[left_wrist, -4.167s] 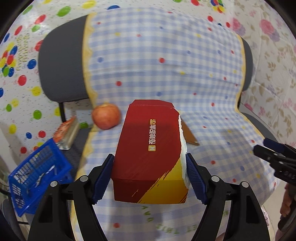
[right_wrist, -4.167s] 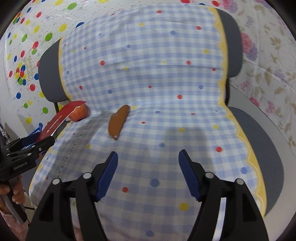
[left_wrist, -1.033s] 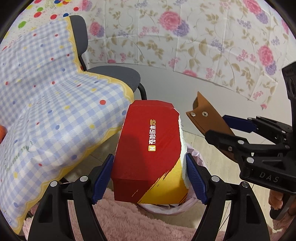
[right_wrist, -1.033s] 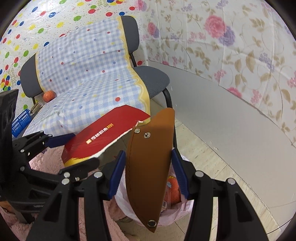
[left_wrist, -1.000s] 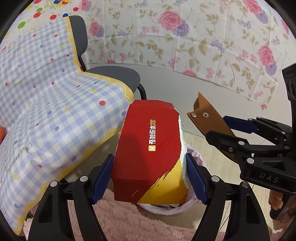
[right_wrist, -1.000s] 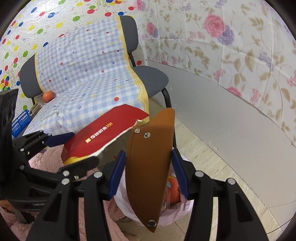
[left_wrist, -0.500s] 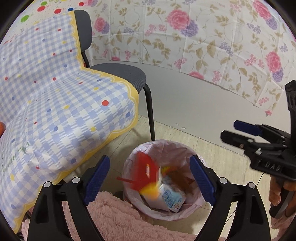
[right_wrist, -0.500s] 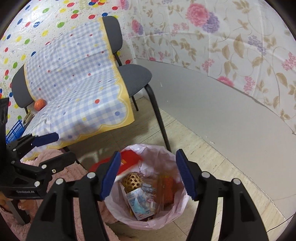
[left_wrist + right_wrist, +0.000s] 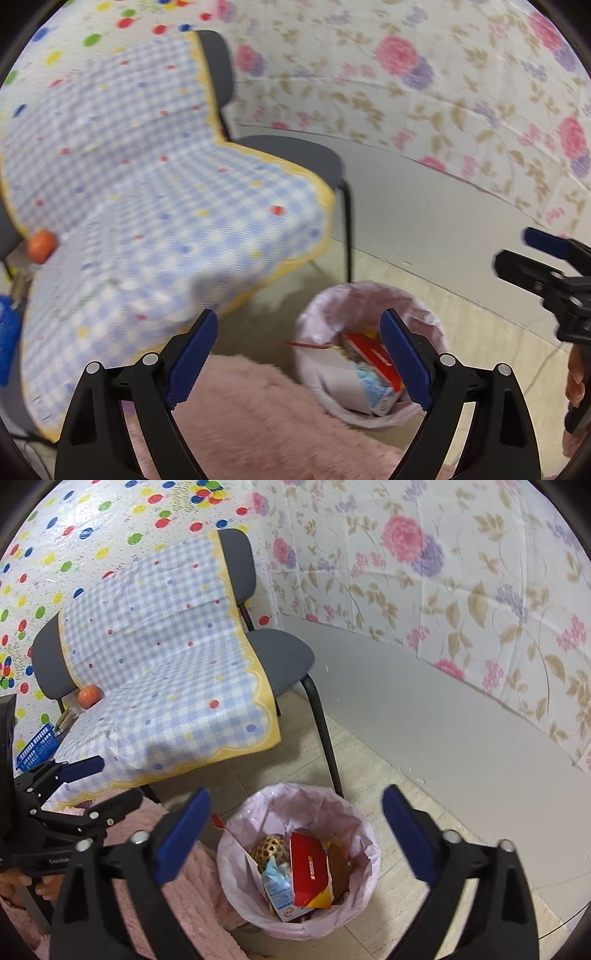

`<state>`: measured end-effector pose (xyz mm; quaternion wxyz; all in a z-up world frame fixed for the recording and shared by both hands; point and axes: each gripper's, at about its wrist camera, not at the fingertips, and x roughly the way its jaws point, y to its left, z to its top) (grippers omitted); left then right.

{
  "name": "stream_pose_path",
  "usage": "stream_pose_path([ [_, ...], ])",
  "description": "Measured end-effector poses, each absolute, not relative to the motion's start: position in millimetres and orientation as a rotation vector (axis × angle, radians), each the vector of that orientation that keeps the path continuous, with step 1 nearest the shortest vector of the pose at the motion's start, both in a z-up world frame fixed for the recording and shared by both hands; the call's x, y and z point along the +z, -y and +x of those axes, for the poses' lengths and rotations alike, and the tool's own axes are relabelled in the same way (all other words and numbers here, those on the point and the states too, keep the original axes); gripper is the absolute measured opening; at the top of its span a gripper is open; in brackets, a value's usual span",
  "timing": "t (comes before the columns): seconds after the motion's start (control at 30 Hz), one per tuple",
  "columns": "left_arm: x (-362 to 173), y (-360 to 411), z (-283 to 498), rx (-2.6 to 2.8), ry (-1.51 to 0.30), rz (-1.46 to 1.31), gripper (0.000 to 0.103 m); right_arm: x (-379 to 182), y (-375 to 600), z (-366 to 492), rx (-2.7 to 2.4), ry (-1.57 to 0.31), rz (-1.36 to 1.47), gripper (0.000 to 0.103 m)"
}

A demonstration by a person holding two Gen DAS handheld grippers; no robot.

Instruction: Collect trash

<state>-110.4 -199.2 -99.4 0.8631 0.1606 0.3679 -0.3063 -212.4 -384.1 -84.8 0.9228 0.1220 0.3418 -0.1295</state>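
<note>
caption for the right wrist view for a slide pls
Right gripper open and empty above the pink-lined trash bin, the red box lying inside among other rubbish.

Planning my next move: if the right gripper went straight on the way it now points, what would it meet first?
Most likely the trash bin: the open, empty right gripper points into its pink-lined mouth, probably meeting the red carton on top first. Depth is hard to judge in this fisheye view.

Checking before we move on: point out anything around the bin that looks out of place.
One thing: an orange fruit sits on the checked cloth over the chair, not in the bin. The red box and other trash lie inside; nothing looks spilled.
</note>
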Motion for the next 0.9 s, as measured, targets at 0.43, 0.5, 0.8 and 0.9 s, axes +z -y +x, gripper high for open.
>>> stream_pose_path([
  [0.43, -52.7, 122.2, -84.0, -0.426, -0.744, 0.227, 0.097, -32.9, 319.9, -151.9, -0.07, -0.668, 0.163, 0.097],
  [0.5, -48.6, 109.9, -79.2, -0.388, -0.743, 0.209, 0.097, -25.0, 307.7, -143.3, -0.054, -0.655, 0.139, 0.097],
  [0.8, -25.1, 50.6, -52.6, -0.204, -0.748, 0.133, 0.097, 1.0, 275.7, -102.4, 0.011, -0.631, 0.087, 0.097],
  [0.9, -19.0, 32.8, -43.5, -0.153, -0.752, 0.115, 0.097, 5.0, 263.8, -88.4, 0.039, -0.631, 0.072, 0.097],
])
